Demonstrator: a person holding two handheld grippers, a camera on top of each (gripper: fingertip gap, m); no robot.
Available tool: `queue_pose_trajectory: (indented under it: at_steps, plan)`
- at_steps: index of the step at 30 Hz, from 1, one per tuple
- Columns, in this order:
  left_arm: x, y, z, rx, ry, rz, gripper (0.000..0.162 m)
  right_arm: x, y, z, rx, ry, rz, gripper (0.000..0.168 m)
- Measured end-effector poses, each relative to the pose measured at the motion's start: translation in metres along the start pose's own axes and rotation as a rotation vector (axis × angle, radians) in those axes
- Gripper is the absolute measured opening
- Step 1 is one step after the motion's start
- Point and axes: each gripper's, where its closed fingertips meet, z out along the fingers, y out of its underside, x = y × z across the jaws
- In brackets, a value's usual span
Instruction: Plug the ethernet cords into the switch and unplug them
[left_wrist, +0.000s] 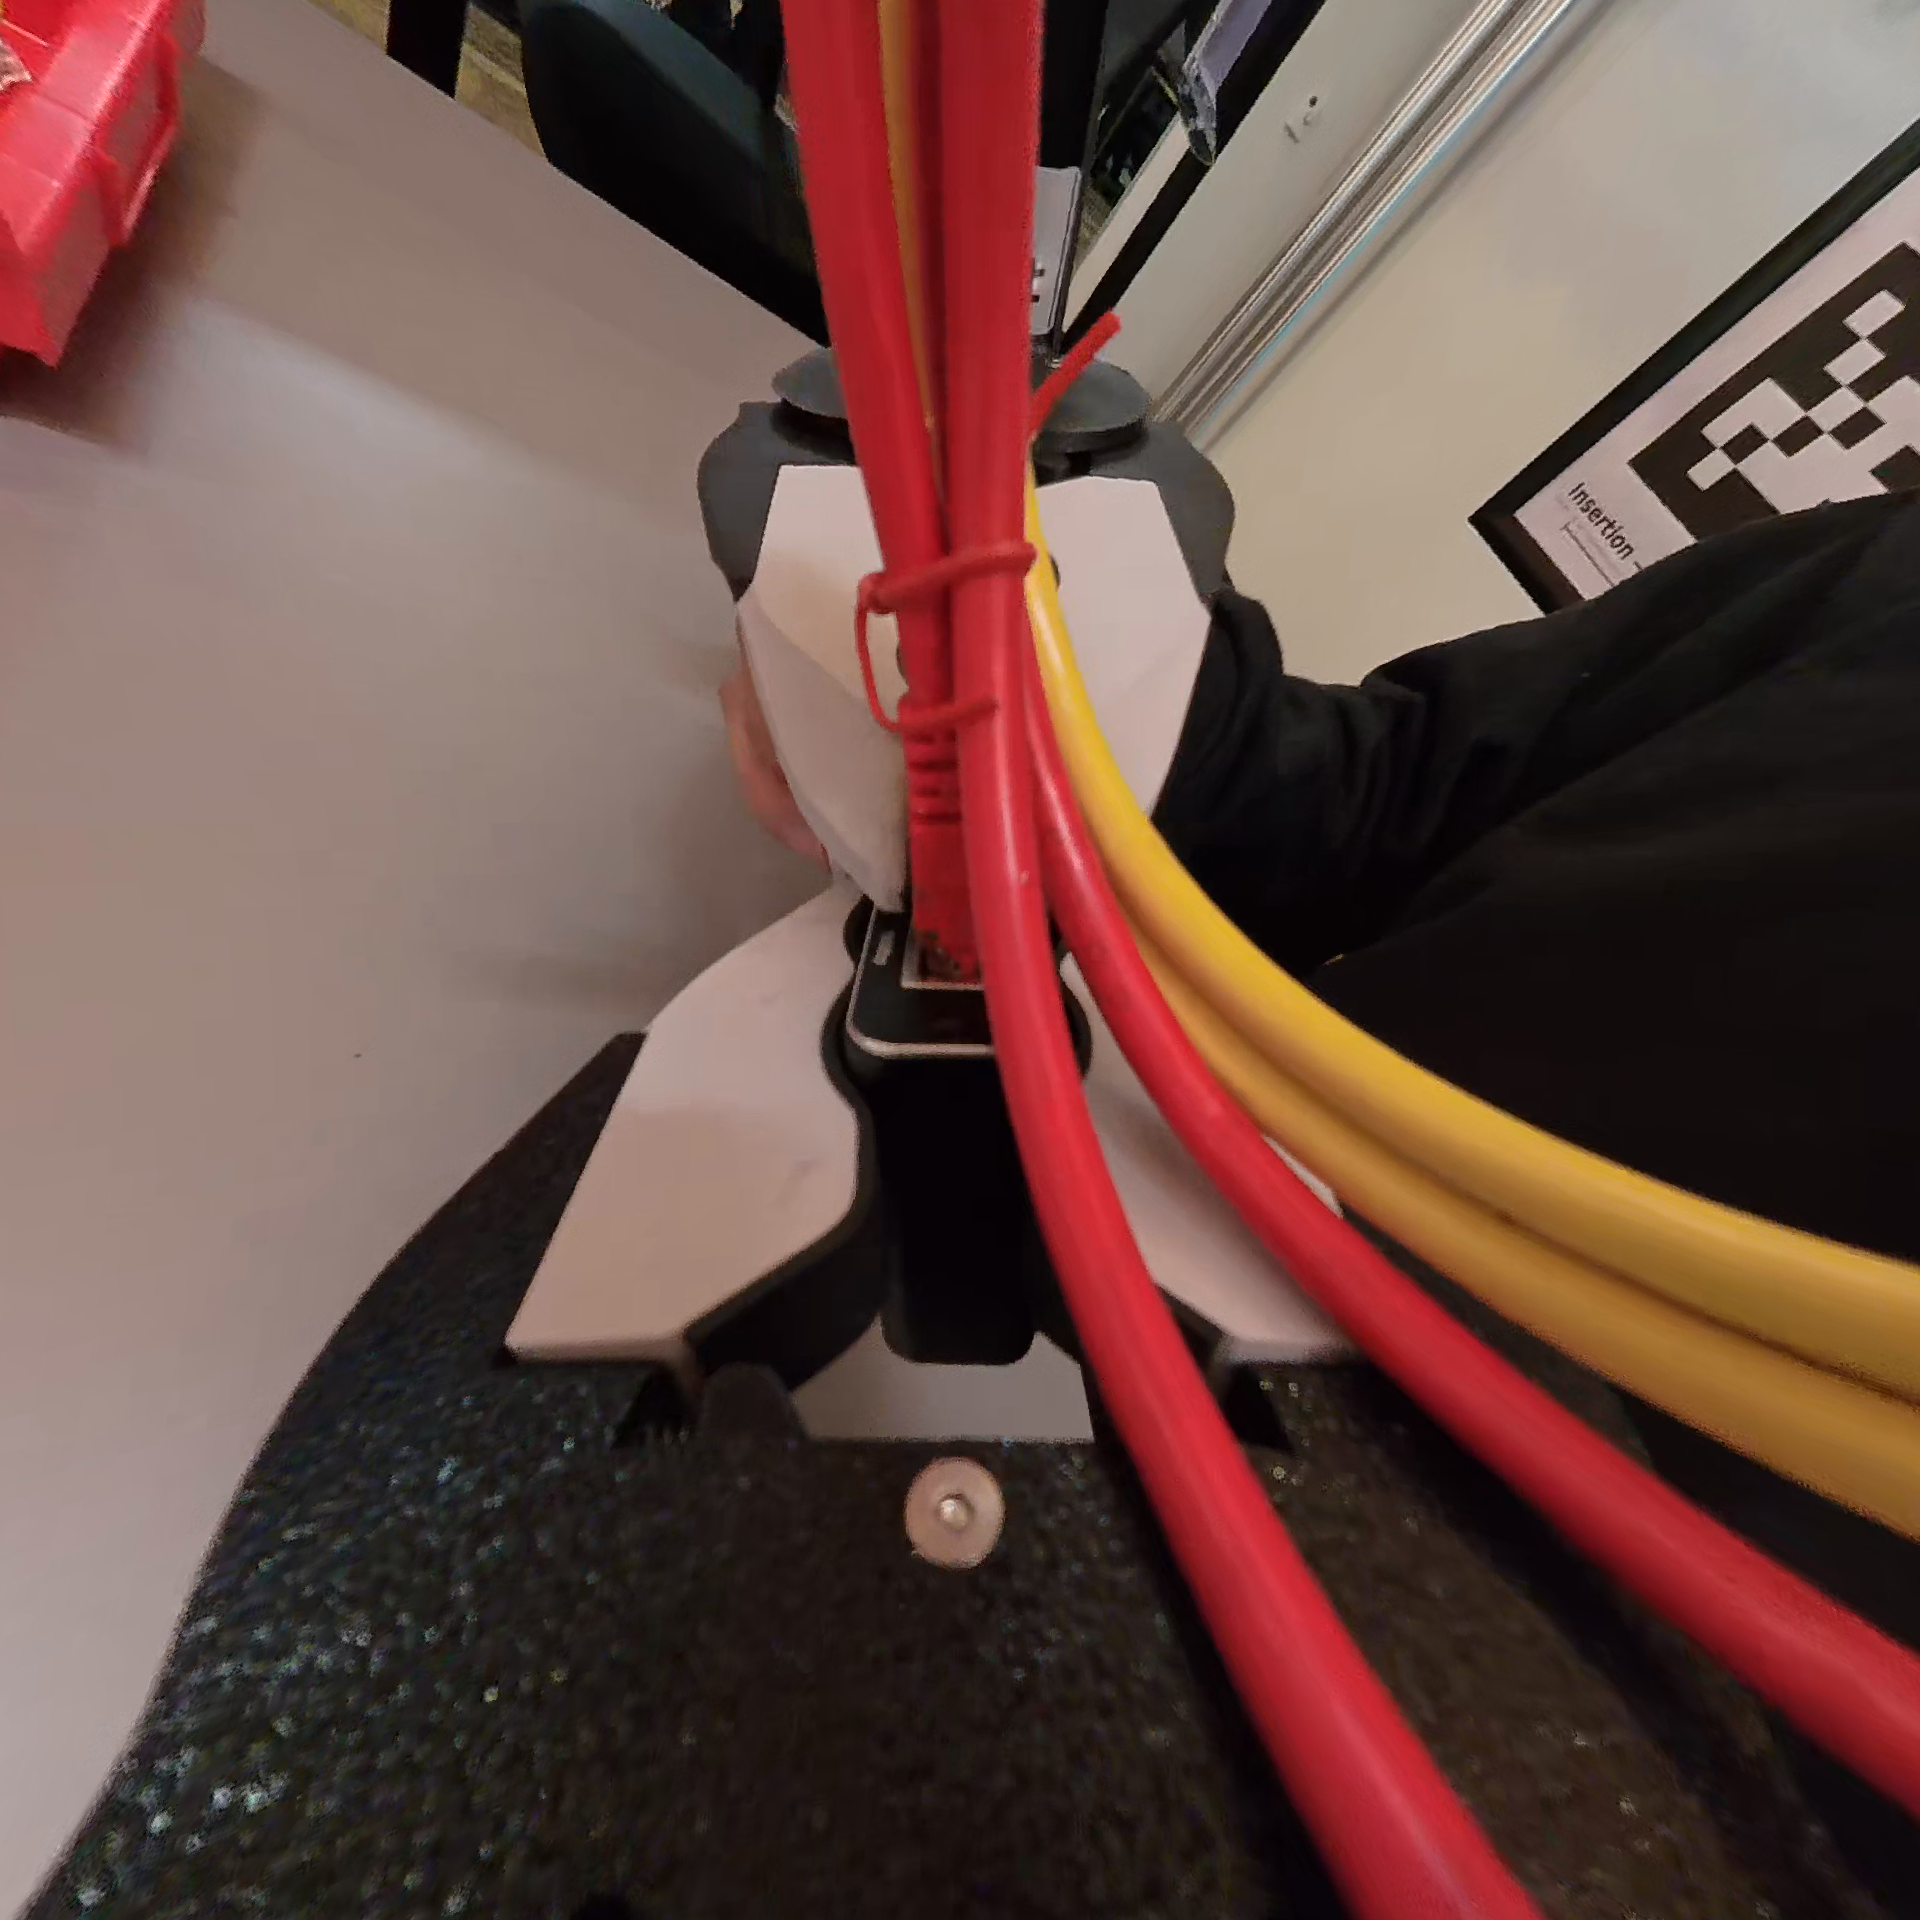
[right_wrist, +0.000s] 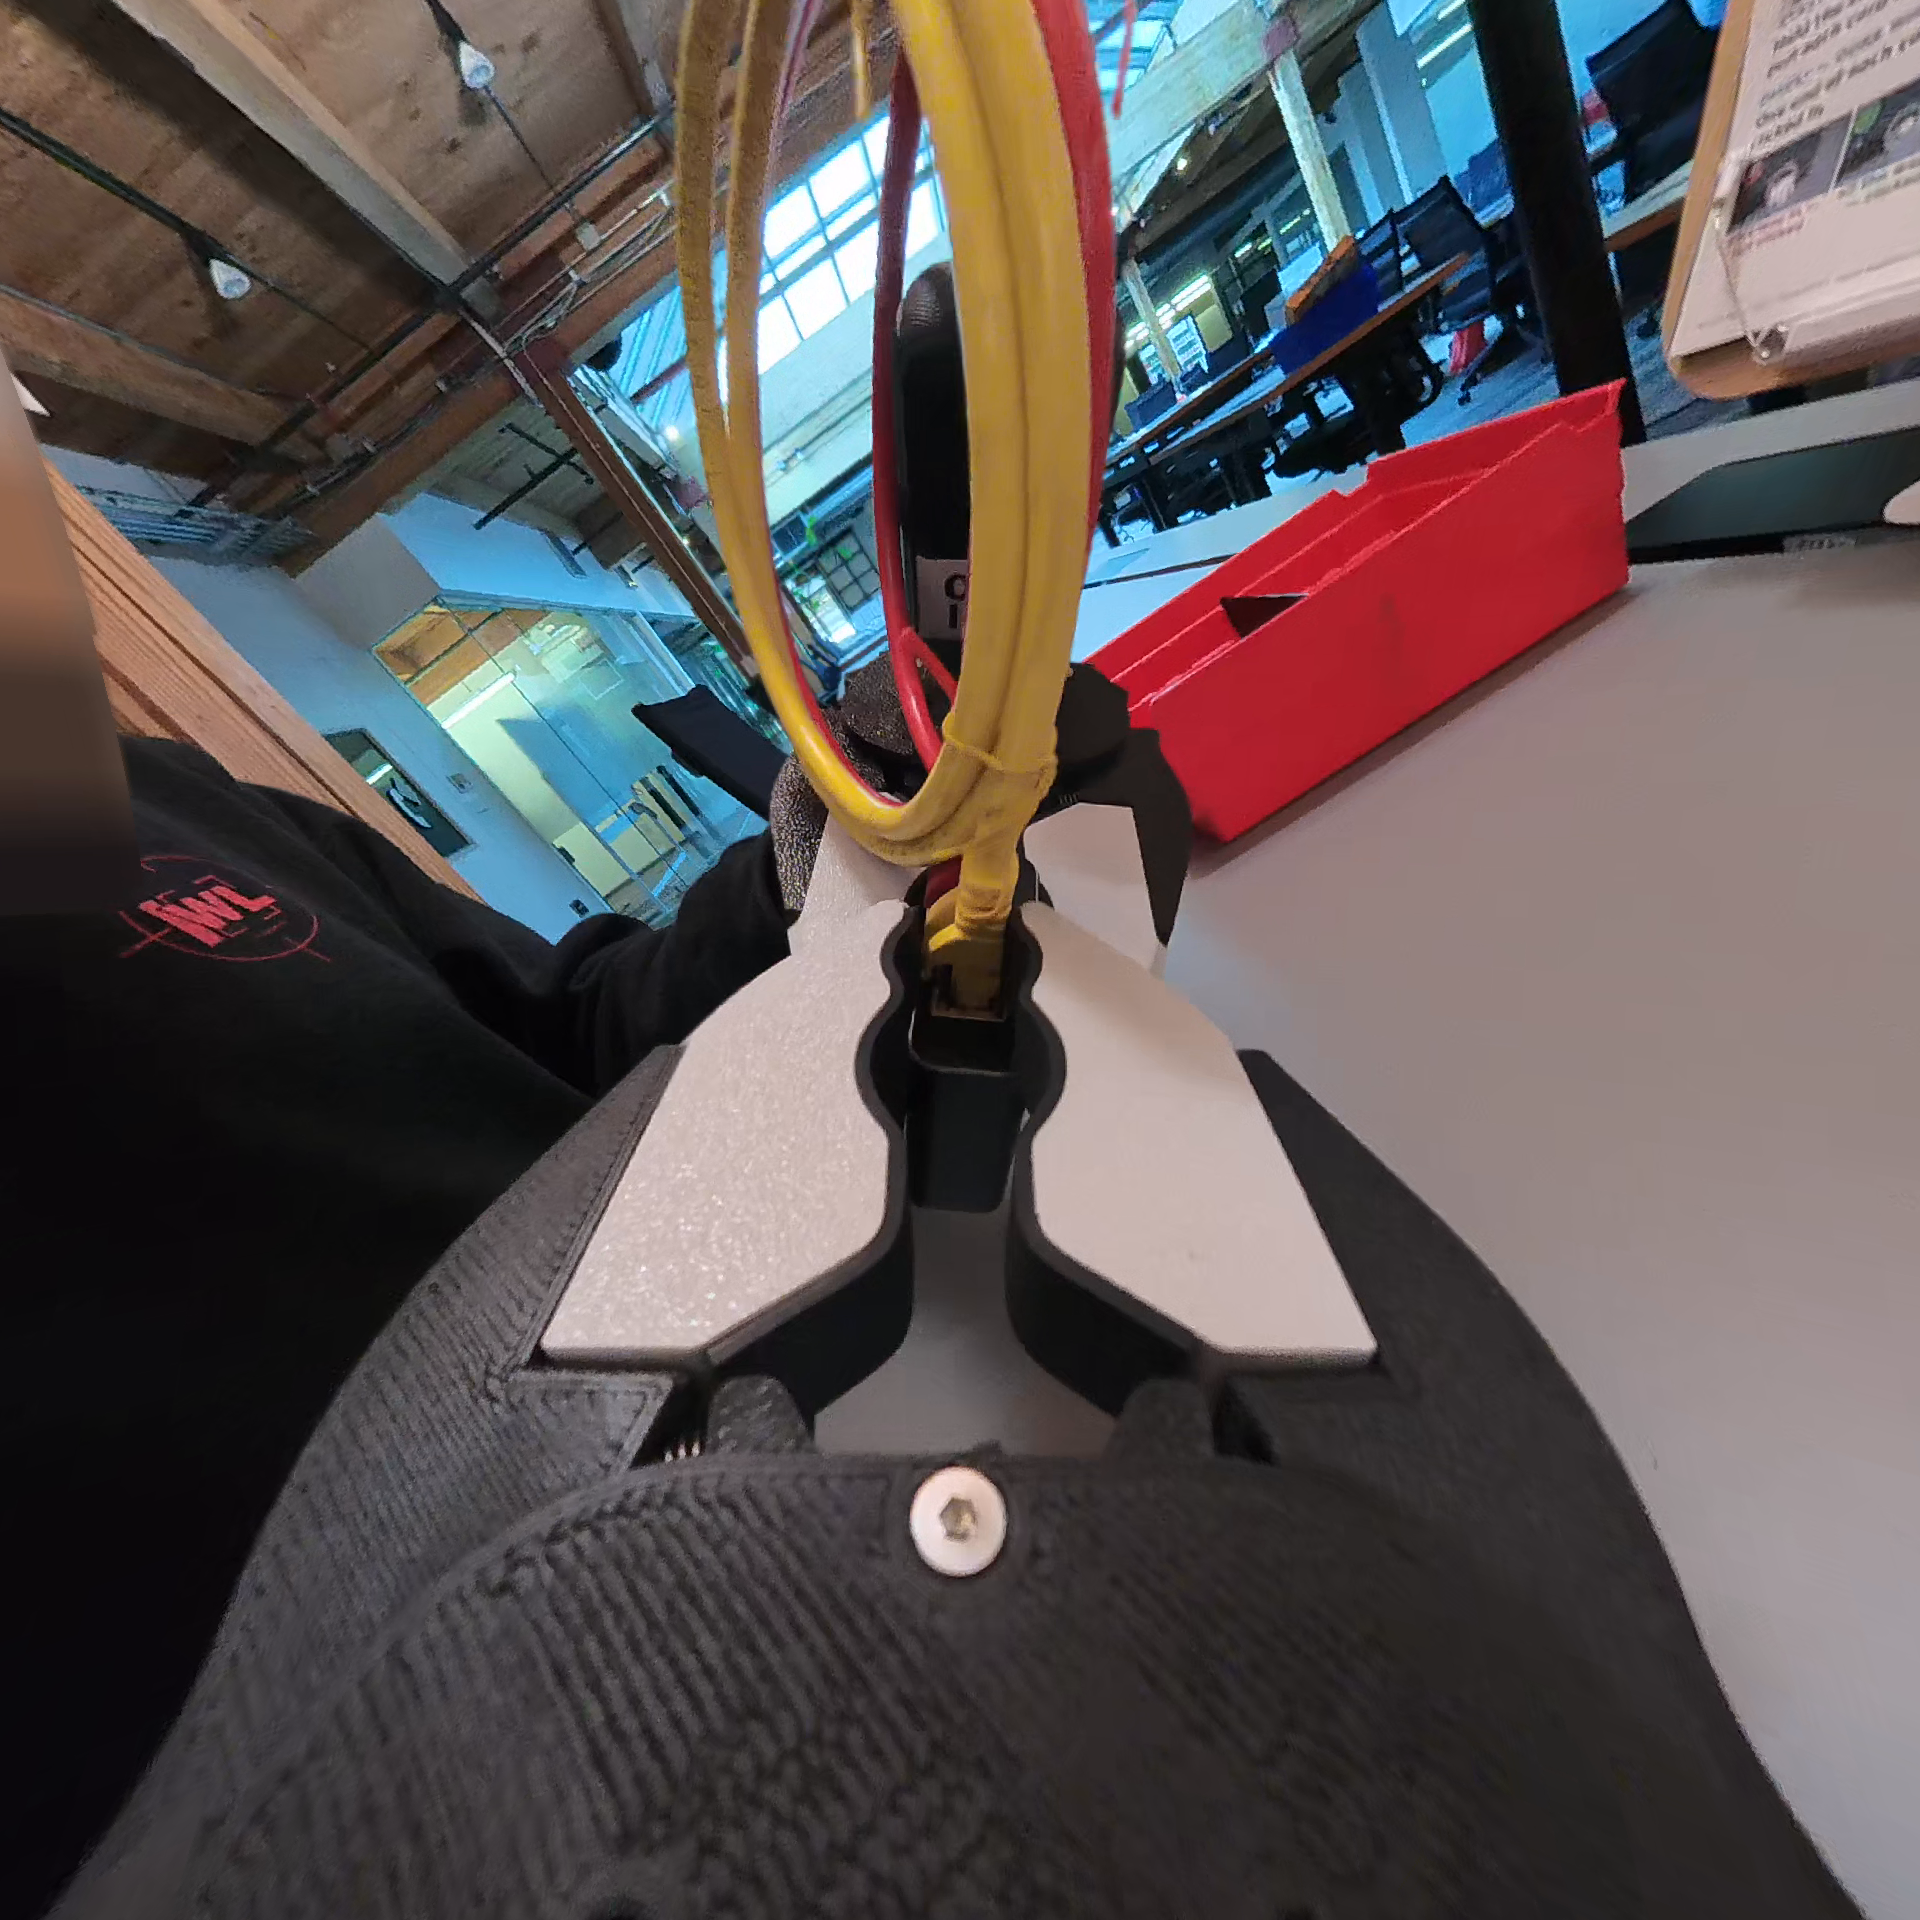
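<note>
Clamping the black switch (left_wrist: 940, 1195) from both ends, my left gripper (left_wrist: 961, 997) and right gripper (right_wrist: 961, 997) grasp it; red cord (left_wrist: 940, 831) and yellow cord (right_wrist: 977, 935) sit plugged, unplugging remains.

Grey table (right_wrist: 1558, 1039) carried red plastic bin (right_wrist: 1382, 623), open top, w/ inner dividers. Framed black-and-white checker marker (left_wrist: 1766, 416) leaned vs wall. Clipboard w/ printed sheet (right_wrist: 1808, 187) at upper right. Wood-beam ceiling (right_wrist: 260, 156), big windows behind.

A pale grey bench (right_wrist: 1558, 1039) is stretching out toward a red bin (right_wrist: 1382, 623). Overhead, wooden ceiling beams (right_wrist: 260, 135) are carrying small lamps, and daylight is coming through tall windows (right_wrist: 821, 239). Long desks with dark chairs (right_wrist: 1403, 270) are filling the hall behind.
</note>
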Motion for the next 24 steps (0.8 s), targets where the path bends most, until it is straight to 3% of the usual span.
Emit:
queue_pose_trajectory:
  at_steps: [14, 24]
  plan:
    - [0.015, -0.009, -0.018, 0.018, -0.039, 0.085, 0.029, -0.018, -0.019, -0.004, 0.069, -0.073, -0.053, 0.016]
    - [0.048, -0.017, -0.026, 0.118, 0.253, 0.062, 0.029, -0.045, -0.024, 0.003, 0.07, -0.207, -0.136, 0.023]
